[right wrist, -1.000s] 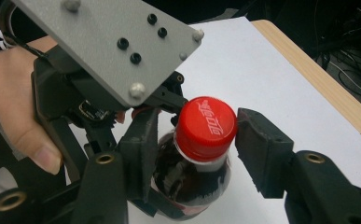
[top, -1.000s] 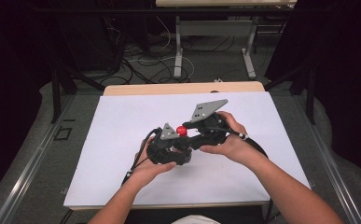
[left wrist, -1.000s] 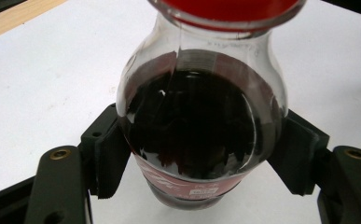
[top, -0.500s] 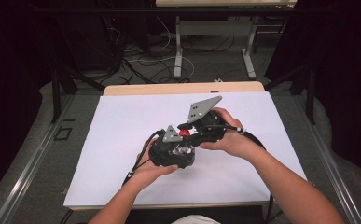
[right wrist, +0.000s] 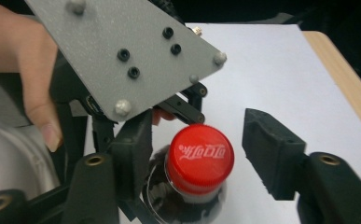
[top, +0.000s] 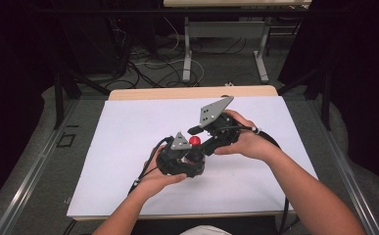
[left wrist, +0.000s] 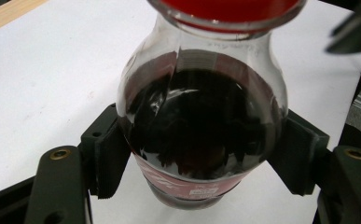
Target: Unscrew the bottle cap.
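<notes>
Bottle [left wrist: 201, 126] (cola, apparently) within left claw [left wrist: 201, 154]

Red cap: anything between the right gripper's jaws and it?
Nothing visible. In the right gripper view the red cap sits between the right gripper's jaws, which have just been opening: a clear gap on one side, the other jaw close beside it. The left gripper clamps the bottle body below, clear of the cap.

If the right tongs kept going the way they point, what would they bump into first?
Probably the bottle's red cap. It sits between the right tongs, whose jaws have just been opening, with a gap on one side. The left tongs hold the bottle.
</notes>
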Motion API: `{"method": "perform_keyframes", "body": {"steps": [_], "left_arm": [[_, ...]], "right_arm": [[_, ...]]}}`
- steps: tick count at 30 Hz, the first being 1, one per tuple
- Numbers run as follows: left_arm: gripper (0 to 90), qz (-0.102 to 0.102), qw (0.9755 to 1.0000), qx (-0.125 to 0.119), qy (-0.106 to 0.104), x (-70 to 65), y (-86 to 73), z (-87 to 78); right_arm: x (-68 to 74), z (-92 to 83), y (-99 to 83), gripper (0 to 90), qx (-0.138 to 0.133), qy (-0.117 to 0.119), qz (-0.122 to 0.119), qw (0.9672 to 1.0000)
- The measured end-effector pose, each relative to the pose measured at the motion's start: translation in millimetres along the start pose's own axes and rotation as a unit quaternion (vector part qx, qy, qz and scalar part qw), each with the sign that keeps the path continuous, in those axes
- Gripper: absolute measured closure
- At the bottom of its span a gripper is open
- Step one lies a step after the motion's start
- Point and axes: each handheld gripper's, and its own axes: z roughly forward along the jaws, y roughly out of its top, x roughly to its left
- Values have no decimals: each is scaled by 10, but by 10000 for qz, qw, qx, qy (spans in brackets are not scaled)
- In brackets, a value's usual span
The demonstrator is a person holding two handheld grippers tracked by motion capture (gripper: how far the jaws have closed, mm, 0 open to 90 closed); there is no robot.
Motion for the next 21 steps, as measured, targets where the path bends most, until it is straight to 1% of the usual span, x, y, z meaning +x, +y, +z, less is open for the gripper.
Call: {"method": "perform_keyframes", "body": {"steps": [1, 2, 3, 4, 5, 6, 7, 8, 9, 10, 11, 13, 14, 17, 18, 20, 21], "left_arm": [[301, -26, 10000, -6, 35, 5, -2, -4], [301, -29, 10000, -34, 61, 22, 0, -6], [301, -51, 9999, -34, 85, 32, -1, -12], [301, -99, 9999, -50, 86, 39, -3, -14], [301, -117, 9998, -73, 142, 50, -5, -20], [300, -198, 9996, -113, 155, 52, -5, -18], [301, -258, 9994, -151, 169, 58, -7, -18], [301, -244, 9994, -120, 197, 69, -5, -27], [301, -287, 9993, -136, 218, 68, -6, -28], [300, -262, 9993, -125, 238, 75, -6, -32], [300, -299, 9990, -148, 283, 71, -6, -27], [300, -297, 9989, -103, 338, 75, -6, -25], [300, -304, 9989, -88, 339, 77, -8, -22], [301, -284, 9989, -78, 355, 73, -16, -4], [301, -282, 9990, -54, 330, 71, -16, -2], [300, -285, 9991, -32, 308, 59, -16, 1], [300, -295, 9991, -10, 298, 49, -16, 1]], "right_arm": [[13, -8, 2, 414, 29, -145, -14, 9999], [39, -7, 4, 406, 0, -269, 61, 9996], [61, -13, 3, 406, 26, -378, 148, 9992], [77, -22, -1, 407, 33, -446, 208, 9988], [93, -26, -5, 410, 24, -519, 285, 9982], [118, -29, -4, 425, 70, -667, 348, 9971], [139, -35, -4, 440, 136, -796, 326, 9962], [165, -28, -5, 448, 135, -934, 379, 9948], [184, -30, -5, 454, 174, -991, 420, 9940], [196, -21, -5, 461, 152, -1011, 418, 9939], [216, -16, -3, 466, 169, -1028, 460, 9935], [225, -8, -3, 475, 87, -1064, 539, 9928], [229, 4, -3, 491, 3, -1111, 619, 9919], [244, 28, 3, 521, -65, -1185, 729, 9903], [246, 37, 6, 532, -22, -1192, 749, 9900], [249, 57, 11, 555, -49, -1272, 841, 9883], [242, 68, 9, 561, -69, -1237, 846, 9887]]}}
